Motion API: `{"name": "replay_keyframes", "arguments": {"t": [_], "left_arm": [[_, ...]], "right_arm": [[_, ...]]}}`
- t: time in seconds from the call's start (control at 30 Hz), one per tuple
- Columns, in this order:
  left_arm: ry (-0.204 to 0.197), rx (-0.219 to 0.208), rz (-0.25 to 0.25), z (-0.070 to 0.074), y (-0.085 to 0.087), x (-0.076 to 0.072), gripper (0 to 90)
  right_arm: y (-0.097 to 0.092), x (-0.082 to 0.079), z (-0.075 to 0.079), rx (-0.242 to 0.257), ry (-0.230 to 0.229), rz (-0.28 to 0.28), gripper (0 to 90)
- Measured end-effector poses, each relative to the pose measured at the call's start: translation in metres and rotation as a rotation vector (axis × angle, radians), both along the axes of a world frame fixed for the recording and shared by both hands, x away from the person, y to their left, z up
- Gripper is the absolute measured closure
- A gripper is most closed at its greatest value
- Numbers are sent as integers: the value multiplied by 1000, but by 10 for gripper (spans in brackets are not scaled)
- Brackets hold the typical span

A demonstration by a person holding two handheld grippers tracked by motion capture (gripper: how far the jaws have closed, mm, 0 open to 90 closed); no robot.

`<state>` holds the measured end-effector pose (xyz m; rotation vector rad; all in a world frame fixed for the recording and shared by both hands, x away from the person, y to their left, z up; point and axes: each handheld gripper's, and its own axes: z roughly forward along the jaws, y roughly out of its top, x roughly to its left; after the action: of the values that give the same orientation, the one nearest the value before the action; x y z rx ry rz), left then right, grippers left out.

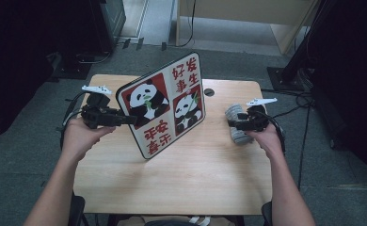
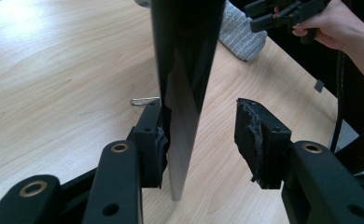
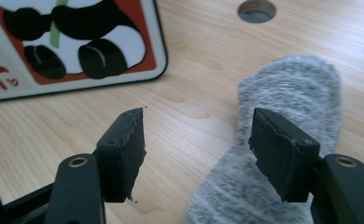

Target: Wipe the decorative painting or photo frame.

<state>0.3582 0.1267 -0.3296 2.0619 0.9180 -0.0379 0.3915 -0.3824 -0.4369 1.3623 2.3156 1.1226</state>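
While your left gripper (image 2: 201,140) straddles the near edge of the panda board (image 1: 163,104), only one pad (image 2: 159,144) lies against the board's glossy black back; the other pad stands clear of the printed face with bare table showing in the gap — so the jaws are about half open and not clamped. In the high view that gripper (image 1: 130,119) points level toward the board's left edge. The board stands tilted on one corner in the middle of the wooden table (image 1: 205,174). Your left hand (image 1: 80,134) wraps the grip from below, wrist bent a little upward, and the forearm runs straight back to the bottom of the high view.

Your right gripper (image 3: 196,154) has its jaws spread wide with nothing pinched. One pad (image 3: 280,154) hovers over the grey sock (image 3: 283,116), the other over bare wood just beside it; whether either pad touches the sock, I cannot tell. In the high view this gripper (image 1: 234,124) points left across the table at the sock (image 1: 237,123), which lies flat near the table's right edge, well apart from the board. Your right hand (image 1: 266,134) grips from behind, the forearm angled in from the lower right — the elbow out past the table's corner.
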Motion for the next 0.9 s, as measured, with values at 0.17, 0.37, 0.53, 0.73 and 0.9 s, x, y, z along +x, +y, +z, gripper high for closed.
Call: {"name": "replay_keyframes", "arguments": {"t": [0.17, 0.37, 0.53, 0.73, 0.9], "left_arm": [[0, -18, 3, -4, 1, 0, 582], [16, -59, 7, -12, 3, 2, 635], [12, -54, 4, -16, 2, 2, 652], [5, -52, 6, -21, 0, 3, 674], [19, -67, 8, -26, -1, 4, 689]], "right_arm": [[-15, 5, 2, 3, -8, -54, 350], [-25, 13, -3, 6, 2, -95, 341], [-27, 26, -14, -5, 33, -117, 321], [-23, 34, -30, -43, 95, -139, 353], [-20, 37, -42, -104, 110, -131, 455]]}}
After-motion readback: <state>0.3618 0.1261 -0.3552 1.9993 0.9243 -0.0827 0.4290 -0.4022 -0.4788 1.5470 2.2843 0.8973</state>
